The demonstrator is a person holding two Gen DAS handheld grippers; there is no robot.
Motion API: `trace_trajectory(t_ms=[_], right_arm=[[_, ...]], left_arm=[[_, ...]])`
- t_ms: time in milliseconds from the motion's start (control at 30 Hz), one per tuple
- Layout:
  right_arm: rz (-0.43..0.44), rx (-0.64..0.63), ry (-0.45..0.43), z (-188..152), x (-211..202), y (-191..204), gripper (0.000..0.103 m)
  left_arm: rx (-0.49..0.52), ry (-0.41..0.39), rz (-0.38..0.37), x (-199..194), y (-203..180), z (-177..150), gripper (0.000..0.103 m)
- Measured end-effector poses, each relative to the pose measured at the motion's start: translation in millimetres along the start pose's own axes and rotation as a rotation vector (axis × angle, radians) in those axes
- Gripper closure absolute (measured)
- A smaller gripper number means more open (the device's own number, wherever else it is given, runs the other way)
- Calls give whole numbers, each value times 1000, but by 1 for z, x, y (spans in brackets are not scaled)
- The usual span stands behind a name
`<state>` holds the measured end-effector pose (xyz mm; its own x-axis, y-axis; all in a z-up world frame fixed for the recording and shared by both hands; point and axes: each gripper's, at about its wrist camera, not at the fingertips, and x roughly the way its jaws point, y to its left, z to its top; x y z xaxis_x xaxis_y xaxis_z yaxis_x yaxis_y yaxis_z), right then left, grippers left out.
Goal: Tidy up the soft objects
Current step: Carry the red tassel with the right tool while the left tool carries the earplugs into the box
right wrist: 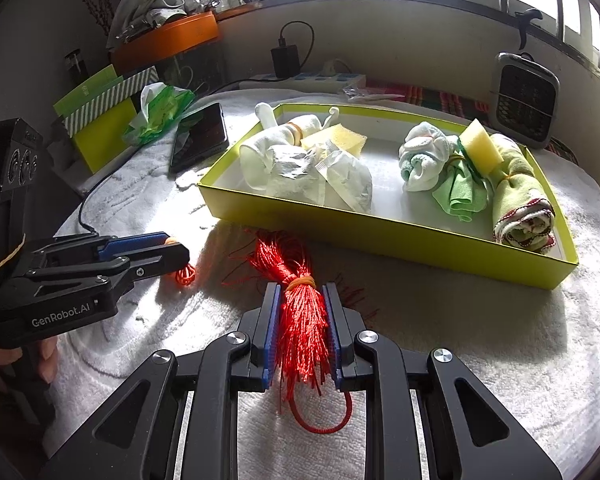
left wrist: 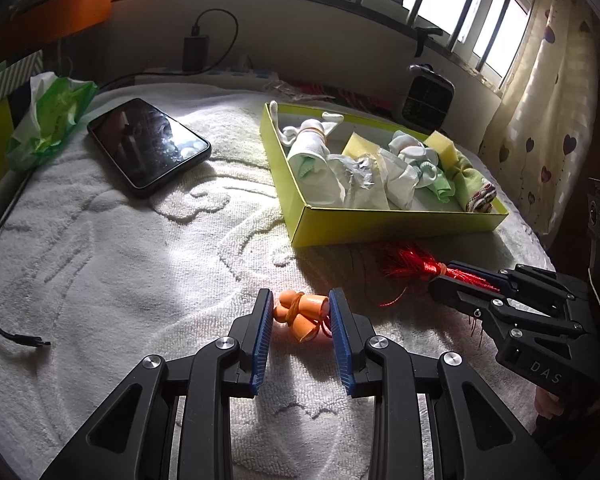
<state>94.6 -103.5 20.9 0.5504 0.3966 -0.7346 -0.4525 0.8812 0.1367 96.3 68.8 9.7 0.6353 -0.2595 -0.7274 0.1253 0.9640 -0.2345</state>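
Note:
My left gripper is shut on a bundle of orange foam earplugs low over the white towel. My right gripper is shut on a red thread tassel tied with a rubber band; it also shows in the left wrist view. A yellow-green box, also in the left wrist view, lies just beyond both and holds rolled white socks, yellow sponges, a green cloth and a rolled towel.
A black phone lies on the towel left of the box. A green tissue pack sits at far left. A black cable end lies at left. A small grey fan stands behind the box.

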Motion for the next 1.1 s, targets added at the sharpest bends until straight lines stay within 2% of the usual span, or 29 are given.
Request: trace_trajectory(t_ms=[300, 333, 400, 733, 1100], right_arm=[[18, 32, -38, 1, -14, -4, 82], [22, 36, -42, 1, -15, -5, 86], [25, 43, -48, 1, -19, -6, 87], [16, 45, -46, 0, -20, -9, 88], [4, 82, -111, 7, -42, -21, 89]], left_arm=[[13, -25, -16, -10, -3, 4, 76], [14, -29, -18, -12, -4, 5, 76], [19, -37, -18, -15, -4, 8, 76], [18, -55, -10, -23, -3, 12, 76], [41, -81, -26, -30, -12, 26, 76]])
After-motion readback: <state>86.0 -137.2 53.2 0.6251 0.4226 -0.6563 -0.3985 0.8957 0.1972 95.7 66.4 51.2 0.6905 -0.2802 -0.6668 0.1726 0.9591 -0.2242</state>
